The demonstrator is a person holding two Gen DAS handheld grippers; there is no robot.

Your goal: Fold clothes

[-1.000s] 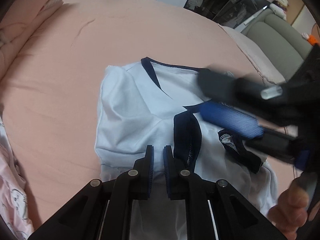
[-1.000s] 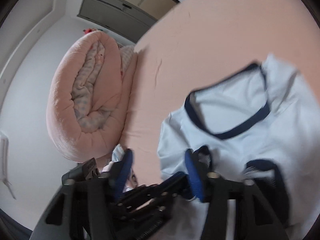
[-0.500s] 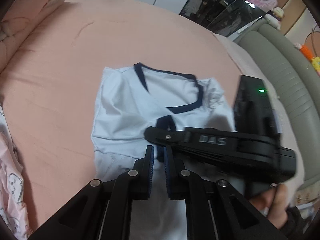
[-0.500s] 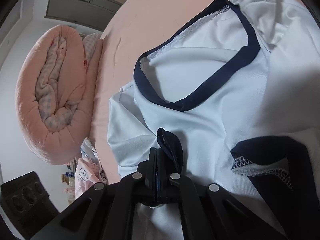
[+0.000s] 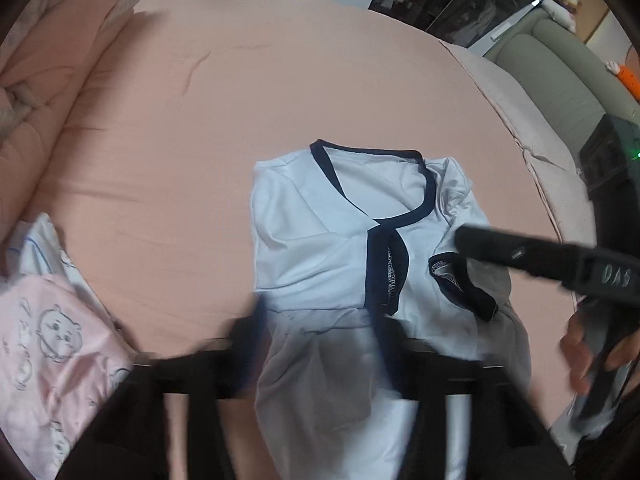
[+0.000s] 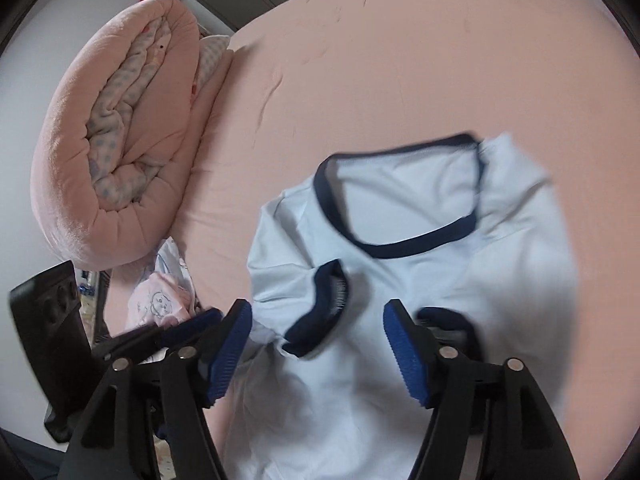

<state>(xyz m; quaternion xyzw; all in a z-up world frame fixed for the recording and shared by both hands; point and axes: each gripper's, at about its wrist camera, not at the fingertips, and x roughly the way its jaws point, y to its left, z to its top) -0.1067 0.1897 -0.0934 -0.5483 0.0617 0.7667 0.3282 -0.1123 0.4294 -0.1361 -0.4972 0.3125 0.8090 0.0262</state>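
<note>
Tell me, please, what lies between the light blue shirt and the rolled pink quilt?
Mostly bare pink sheet, as the right wrist view shows; the shirt and the quilt lie apart. Near the quilt's lower end sits a pink printed garment.

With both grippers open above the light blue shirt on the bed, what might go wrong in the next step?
1. The folded sleeves lie loose, so a careless grab by the right gripper may pull them open again.
2. The shirt is wrinkled near one shoulder; folding now may press in creases.
3. The left gripper looks motion-blurred, so it may drag the hem.
</note>
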